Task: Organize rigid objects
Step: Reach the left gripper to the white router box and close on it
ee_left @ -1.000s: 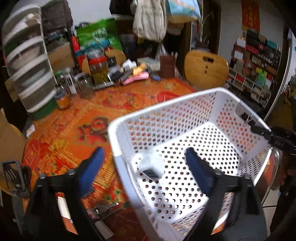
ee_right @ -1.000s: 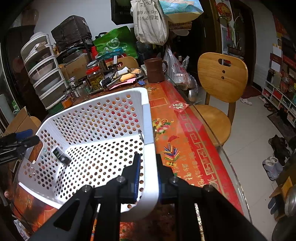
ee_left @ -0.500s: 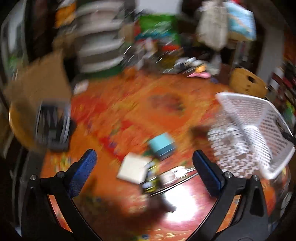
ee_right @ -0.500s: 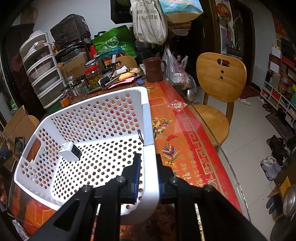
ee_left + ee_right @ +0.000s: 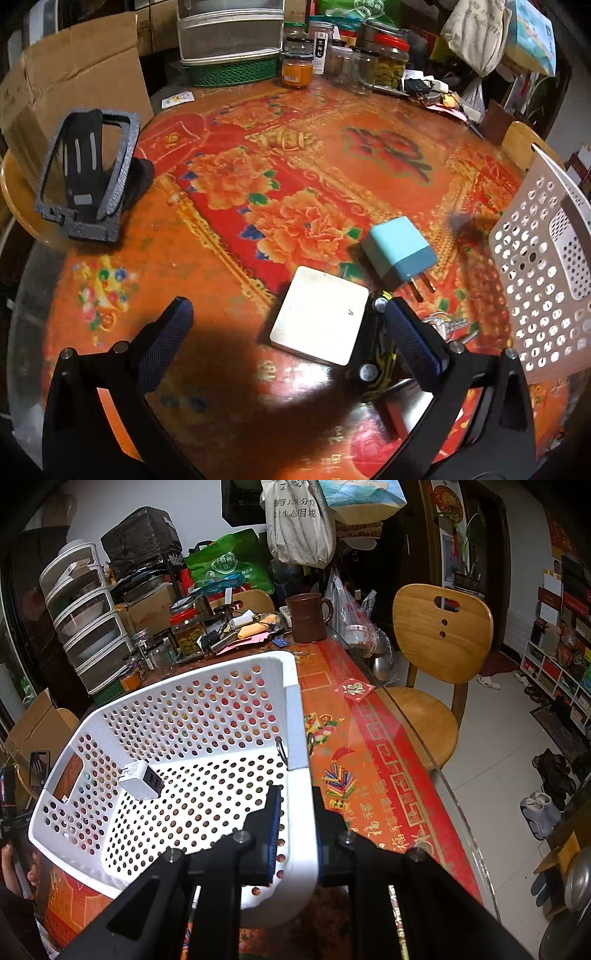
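The left gripper [image 5: 288,328], jaws wide and empty, hangs low in the frame over the white box [image 5: 319,315], so it should centre on the box and close squarely across its flat sides, judging by the spread. The blue charger [image 5: 400,251] sits just beside the box, and keys [image 5: 445,326] and a dark tool crowd its right edge. The right gripper [image 5: 295,830] pinches the basket [image 5: 299,723] rim, with 1 white charger [image 5: 142,779] already inside.

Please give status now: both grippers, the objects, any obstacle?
Left gripper open over flat white box. Right gripper shut on basket rim. White charger in basket; blue charger on table. Keys beside box.
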Available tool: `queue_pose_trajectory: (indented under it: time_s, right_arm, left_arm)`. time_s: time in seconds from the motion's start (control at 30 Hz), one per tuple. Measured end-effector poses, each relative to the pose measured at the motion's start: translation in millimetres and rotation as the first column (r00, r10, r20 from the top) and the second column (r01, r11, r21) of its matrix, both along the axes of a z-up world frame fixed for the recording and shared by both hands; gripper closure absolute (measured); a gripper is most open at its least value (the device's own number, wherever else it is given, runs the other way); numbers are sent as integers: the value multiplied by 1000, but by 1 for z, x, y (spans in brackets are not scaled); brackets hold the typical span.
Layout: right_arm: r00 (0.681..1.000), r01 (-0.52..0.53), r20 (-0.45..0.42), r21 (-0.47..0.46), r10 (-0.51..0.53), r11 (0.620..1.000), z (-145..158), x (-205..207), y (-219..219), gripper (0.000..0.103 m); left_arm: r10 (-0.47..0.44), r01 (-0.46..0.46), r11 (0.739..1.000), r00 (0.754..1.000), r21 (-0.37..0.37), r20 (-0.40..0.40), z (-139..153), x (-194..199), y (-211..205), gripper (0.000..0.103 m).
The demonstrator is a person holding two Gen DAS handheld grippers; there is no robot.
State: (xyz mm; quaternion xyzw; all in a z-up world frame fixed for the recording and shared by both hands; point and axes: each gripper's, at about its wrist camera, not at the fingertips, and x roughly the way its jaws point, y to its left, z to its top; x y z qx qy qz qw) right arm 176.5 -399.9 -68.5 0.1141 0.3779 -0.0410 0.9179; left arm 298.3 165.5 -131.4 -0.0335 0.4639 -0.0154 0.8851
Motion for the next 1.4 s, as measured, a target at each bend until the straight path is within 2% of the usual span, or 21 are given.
queue_pose_trajectory:
  time_s: [0.1,0.37,0.43,0.53,0.63,0.87,0.97,1.03,1.07,1.13,1.2,1.3,1.37,1.4]
  right_arm:
    - [1000,0,1,1,0,1000,0,-1,-1,90]
    - [1000,-1,2,6,1,1000,-1,-1,-1,90]
    - [1000,-1,2,9,1,1000,-1,-1,-1,90]
    - [1000,-4,1,8,4,1000,-1,-2,-1,90]
    - [1000,-5,2,8,5,1000,-1,-2,-1,90]
    - [1000,-4,0,6,4,1000,-1,-1,0,90]
    - [1000,-5,-2,3,5,1000,-1,0,-1,90]
    - [1000,-5,-1,3,5,1000,-1,0,-1,90]
    - [1000,-5,-1,3,5,1000,-1,0,-1,90]
    - [1000,-4,-4,0,4,1000,-1,1,-1,90]
    - [1000,-6,-7,-8,6,1000,-1,1,0,90]
    - [1000,-8,-11,-17,8,1000,0,1,1,90]
    - [1000,-9,-15,-23,9,1000,0,2,1,90]
    - [1000,-9,-16,-28,8,1000,0,2,1,90]
  left_arm:
    - [-5,5,1000,1000,-2,-5,-3,2,-6,1]
    - [-26,22,996,999,-88,-44,-14,4,-4,1]
    - [40,-40,997,999,-60,-6,-11,1,1,1]
    - [49,-48,994,999,-97,2,-9,0,8,1]
    - [81,-79,995,996,-64,28,-6,-2,14,2]
    - [146,-140,985,988,-105,52,-1,-3,34,6]
    - [117,-116,992,993,-55,9,-11,3,29,5]
    - [84,-84,995,996,-63,6,-14,3,22,6]
    - [80,-80,996,997,-37,2,-16,5,16,6]
    - [72,-72,997,997,23,-15,-21,9,5,10]
    - [71,-70,997,997,20,-23,-23,11,1,16]
    - [53,-53,999,999,-3,-4,-14,10,-5,59]
    - [70,-71,991,997,114,13,-9,9,-18,60]
    - [69,-71,986,997,148,23,-8,7,-22,60]
